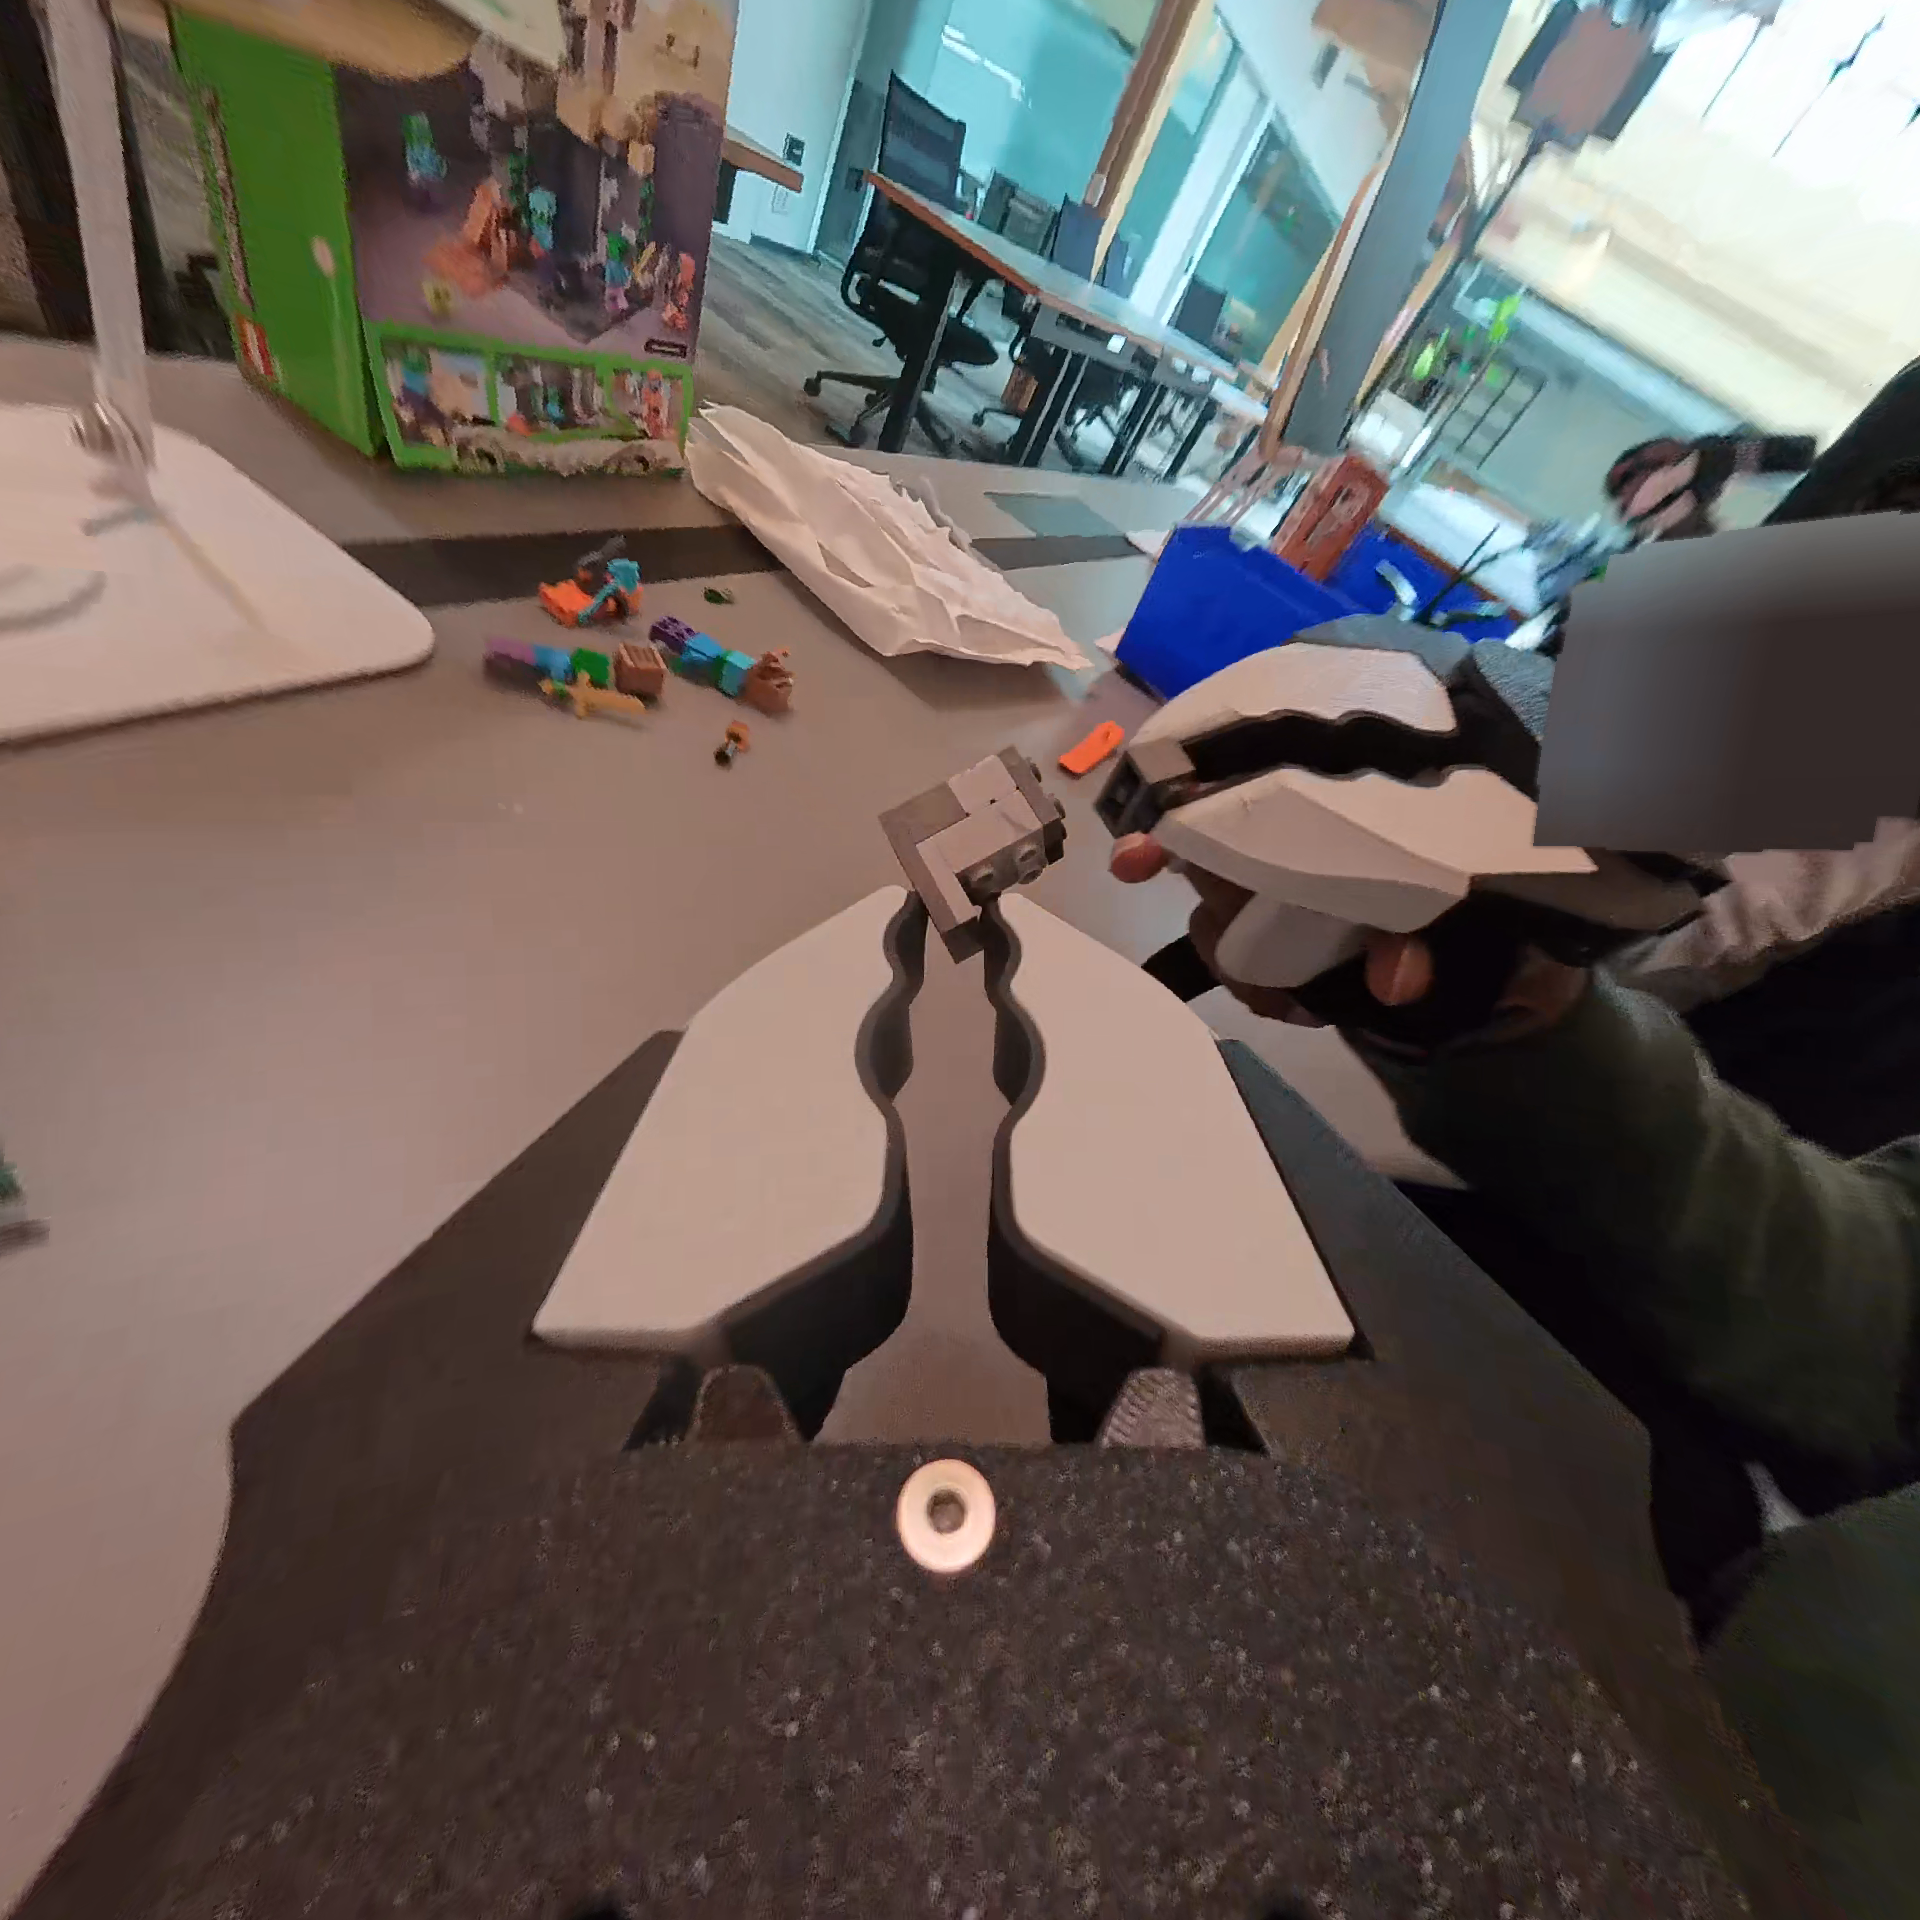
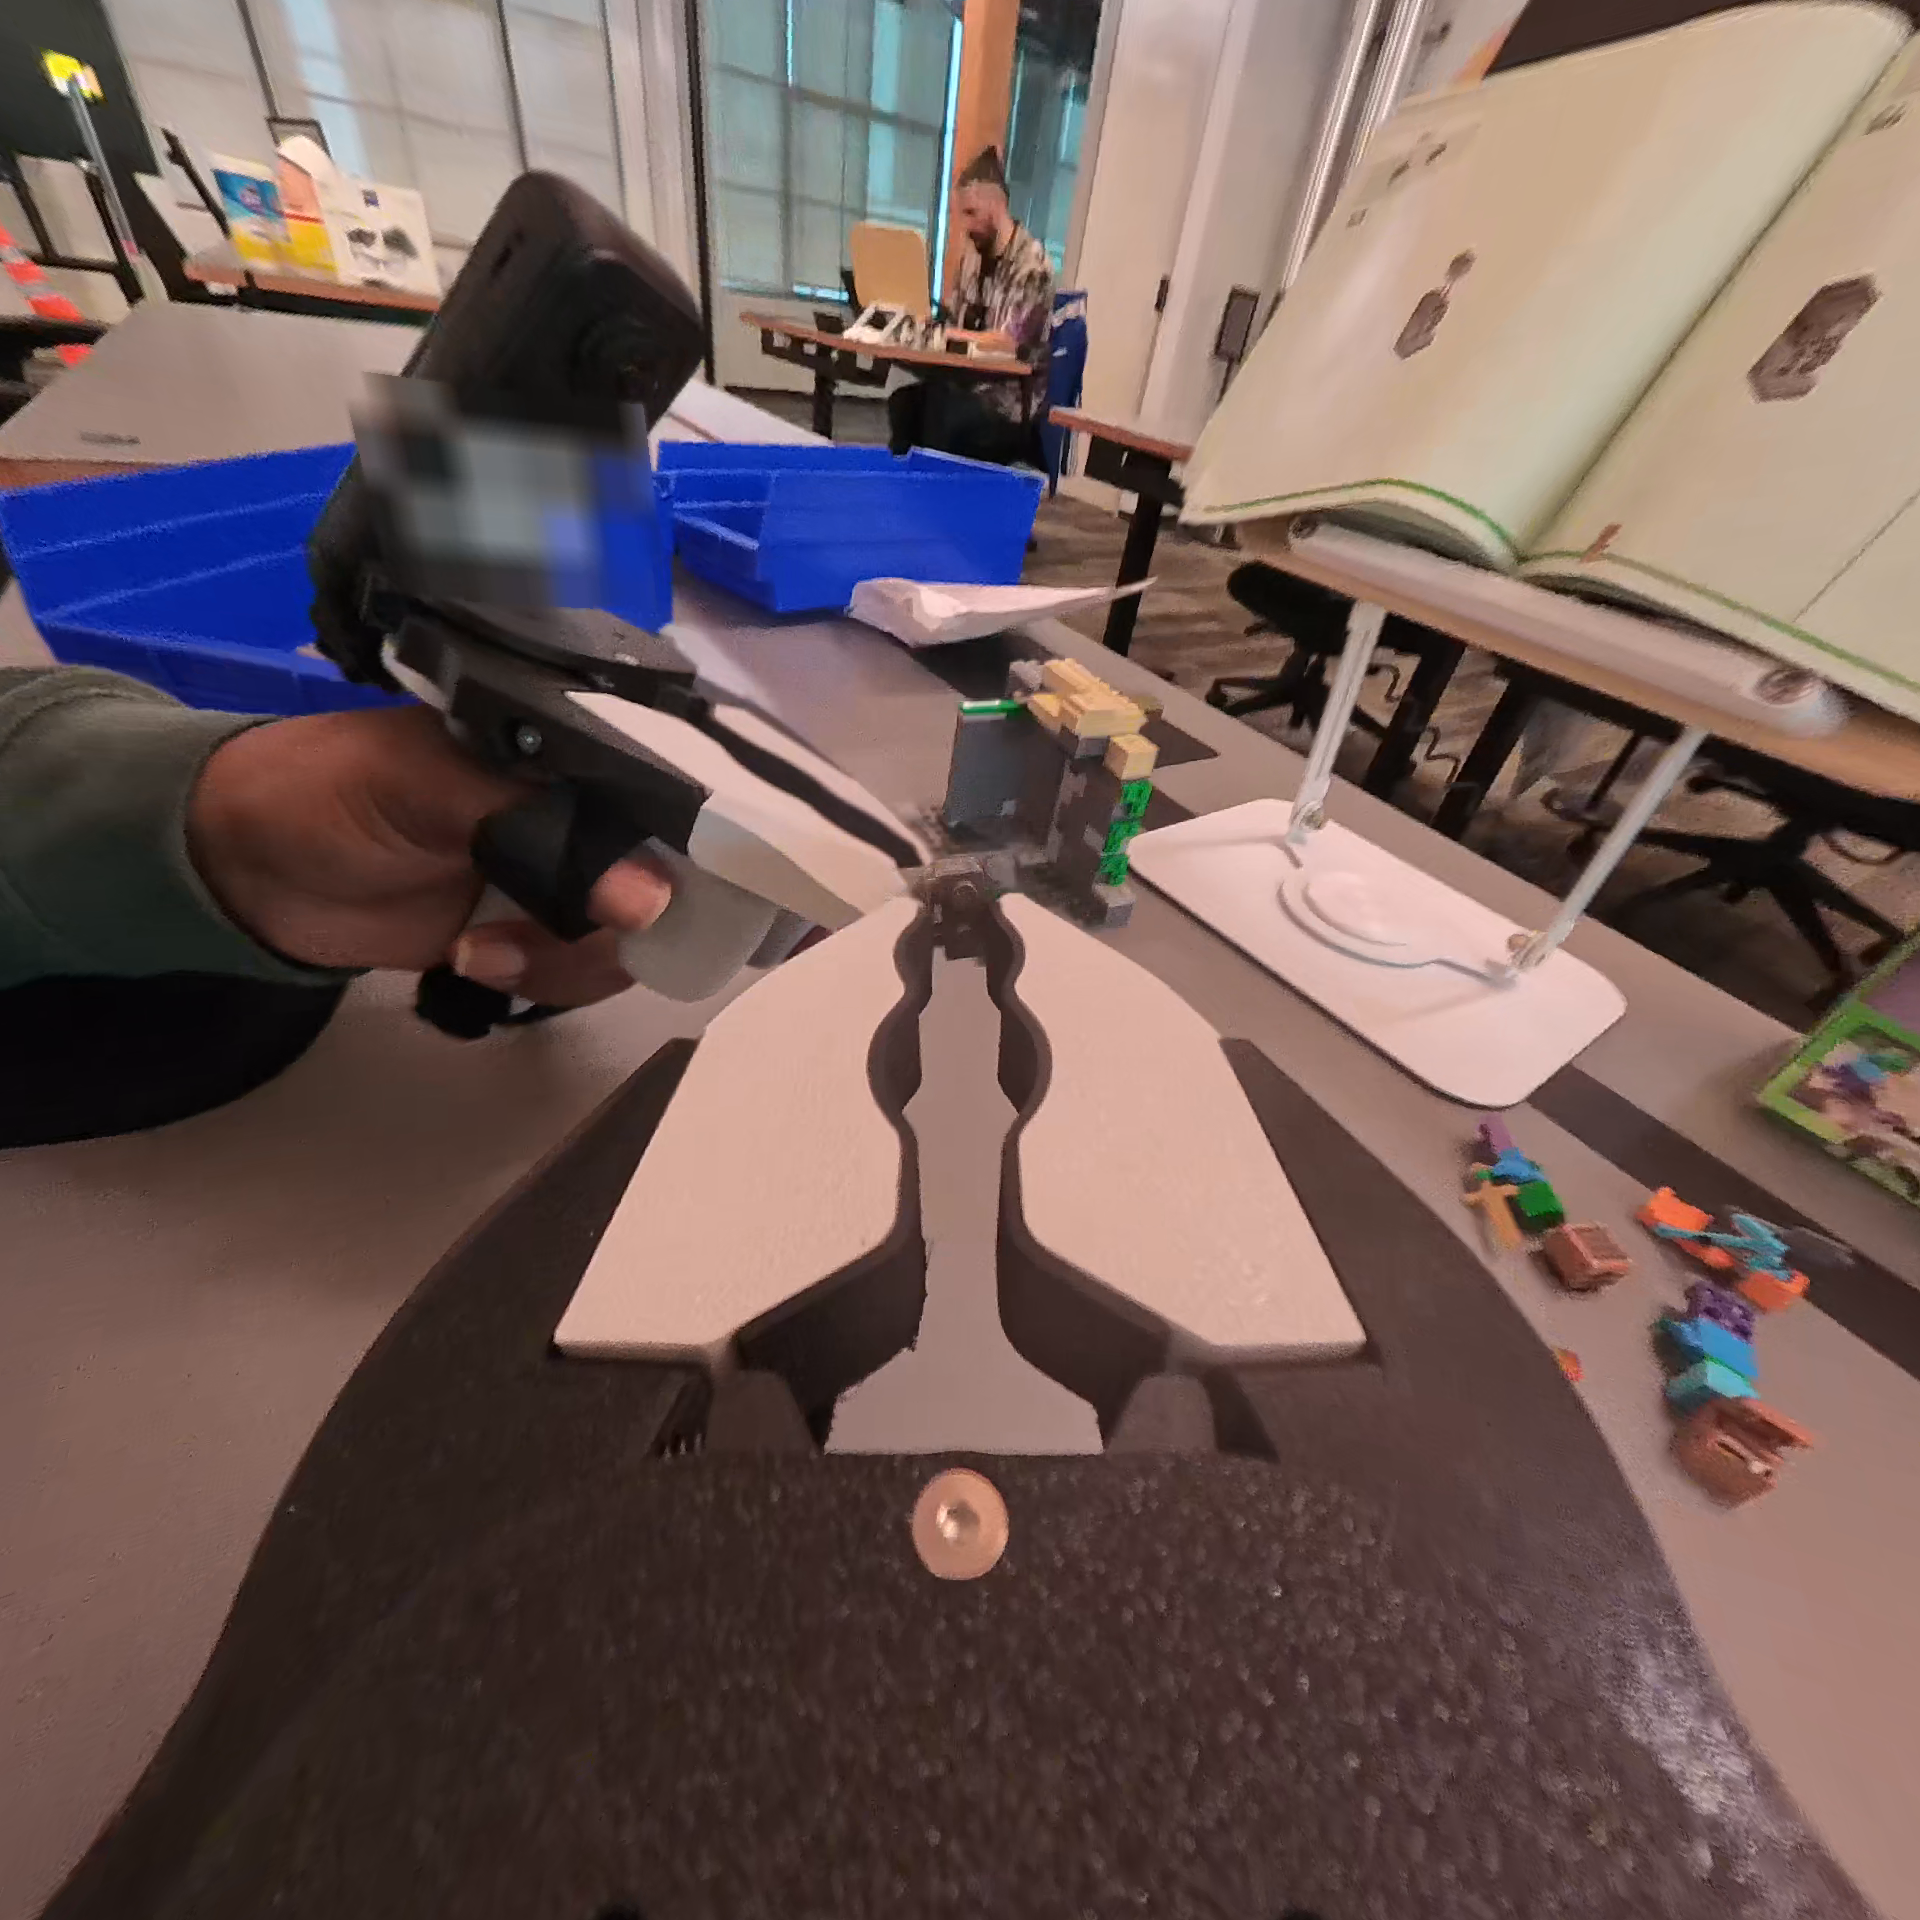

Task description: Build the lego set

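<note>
Lego block [image 1: 977, 847], grey, was pinched by its lower edge in my left claw [image 1: 951, 920], held in the air above the surface [image 1: 312, 883] and tilted, two studs facing right. Right claw [image 1: 1127, 805] sat just to the block's right, tips pointing at those studs, a small gap between. It was narrow around a small dark brick [image 1: 1122, 800]. In the right wrist view that brick [image 2: 961, 914] lay between the right claw's [image 2: 961, 935] tips, with the left claw [image 2: 920, 868] coming in from the left, almost tip to tip.

So the move turned on one axis: brick goes left onto the studs. Block's long axis leaned up-left, so I judged the brick needed matching tilt first.

Nothing stood between the two claws. Behind them, further off: partial build [image 2: 1060, 800], book stand [image 2: 1382, 956] with open manual [image 2: 1621, 343], blue bins [image 2: 842, 520]. Loose figures [image 1: 634, 649], an orange piece [image 1: 1091, 746], crumpled paper bag [image 1: 883, 551] and set box [image 1: 468, 229] lay well apart.

Risk, as I saw it: thin edge grip on the block could pivot under push.
</note>
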`<state>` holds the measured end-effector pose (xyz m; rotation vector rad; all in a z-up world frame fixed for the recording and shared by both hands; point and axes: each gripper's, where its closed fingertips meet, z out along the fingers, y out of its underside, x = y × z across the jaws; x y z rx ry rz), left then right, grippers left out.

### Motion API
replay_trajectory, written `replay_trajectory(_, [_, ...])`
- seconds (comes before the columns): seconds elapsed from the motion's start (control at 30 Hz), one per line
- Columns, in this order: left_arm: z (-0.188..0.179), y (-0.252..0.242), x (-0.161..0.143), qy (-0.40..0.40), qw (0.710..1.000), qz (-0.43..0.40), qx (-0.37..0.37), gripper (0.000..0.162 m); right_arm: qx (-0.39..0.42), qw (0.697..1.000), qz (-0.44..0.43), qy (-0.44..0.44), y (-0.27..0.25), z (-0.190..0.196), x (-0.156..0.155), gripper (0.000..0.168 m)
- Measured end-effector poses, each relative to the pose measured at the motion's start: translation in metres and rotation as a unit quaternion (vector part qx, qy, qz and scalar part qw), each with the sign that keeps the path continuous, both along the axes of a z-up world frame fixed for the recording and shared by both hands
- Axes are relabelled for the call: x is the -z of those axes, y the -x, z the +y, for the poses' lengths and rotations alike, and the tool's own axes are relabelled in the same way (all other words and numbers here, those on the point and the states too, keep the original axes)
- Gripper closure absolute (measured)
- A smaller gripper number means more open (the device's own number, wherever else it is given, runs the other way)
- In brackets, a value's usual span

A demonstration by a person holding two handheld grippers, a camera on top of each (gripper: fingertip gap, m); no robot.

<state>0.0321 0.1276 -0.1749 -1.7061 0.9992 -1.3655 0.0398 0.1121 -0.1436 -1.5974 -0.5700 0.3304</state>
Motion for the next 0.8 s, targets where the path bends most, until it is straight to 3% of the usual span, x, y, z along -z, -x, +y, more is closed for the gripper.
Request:
replay_trajectory(0.17, [-0.009, 0.007, 0.013, 0.108, 0.993, -0.039, -0.012, 0.152, -0.014, 0.996, -0.040, 0.083, 0.012, 0.002, 0.019, 0.159])
replay_trajectory(0.43, [-0.011, 0.011, 0.023, 0.291, 0.949, -0.111, -0.034, 0.152, -0.059, 0.963, -0.151, 0.215, 0.009, 0.001, 0.026, 0.159])
replay_trajectory(0.57, [-0.007, 0.013, 0.027, 0.305, 0.942, -0.130, -0.055, 0.152, -0.082, 0.939, -0.196, 0.270, 0.019, 0.006, 0.026, 0.159])
replay_trajectory(0.8, [-0.005, 0.019, 0.030, 0.303, 0.940, -0.138, -0.070, 0.152, -0.094, 0.922, -0.196, 0.320, 0.035, 0.020, 0.036, 0.159])
